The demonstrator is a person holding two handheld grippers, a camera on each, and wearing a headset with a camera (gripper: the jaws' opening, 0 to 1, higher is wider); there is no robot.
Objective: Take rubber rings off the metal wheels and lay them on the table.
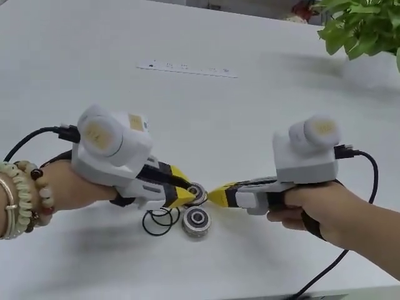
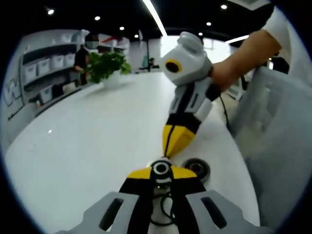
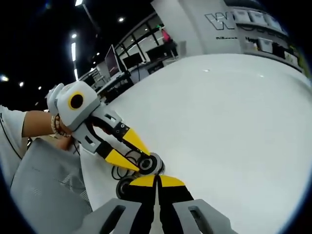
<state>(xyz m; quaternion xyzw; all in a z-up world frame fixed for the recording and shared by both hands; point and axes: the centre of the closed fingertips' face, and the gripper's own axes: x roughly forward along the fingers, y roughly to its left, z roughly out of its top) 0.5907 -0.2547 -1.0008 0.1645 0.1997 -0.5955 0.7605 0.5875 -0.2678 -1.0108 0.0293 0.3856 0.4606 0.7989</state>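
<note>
While the left gripper (image 1: 192, 192) clamps a metal wheel (image 1: 199, 192) between its yellow jaws just above the white table (image 1: 250, 112), the right gripper (image 1: 215, 195) meets it nose to nose in the lower middle of the head view. The held wheel lies directly ahead of the right gripper's tips, at their left end in the frame, and touches them or is very nearly touching. Its round face is turned up towards the viewer.

The right gripper's jaws are pressed together with no gap showing. Whether a rubber ring is pinched between them is too small to tell.

Both grippers lie almost on one line across the frame, the left one angled down to the right and the right one nearly level, pointing left. Each is gripped from behind by a hand, the left hand (image 1: 69, 187) at the lower left edge and the right hand (image 1: 319, 209) at the lower right.

Just below the held wheel, a second wheel (image 1: 196, 221) lies flat on the table. To its left lie loose rubber rings (image 1: 159, 220), thin black loops that overlap. The next pull probably runs rightwards, away from the held wheel.
</note>
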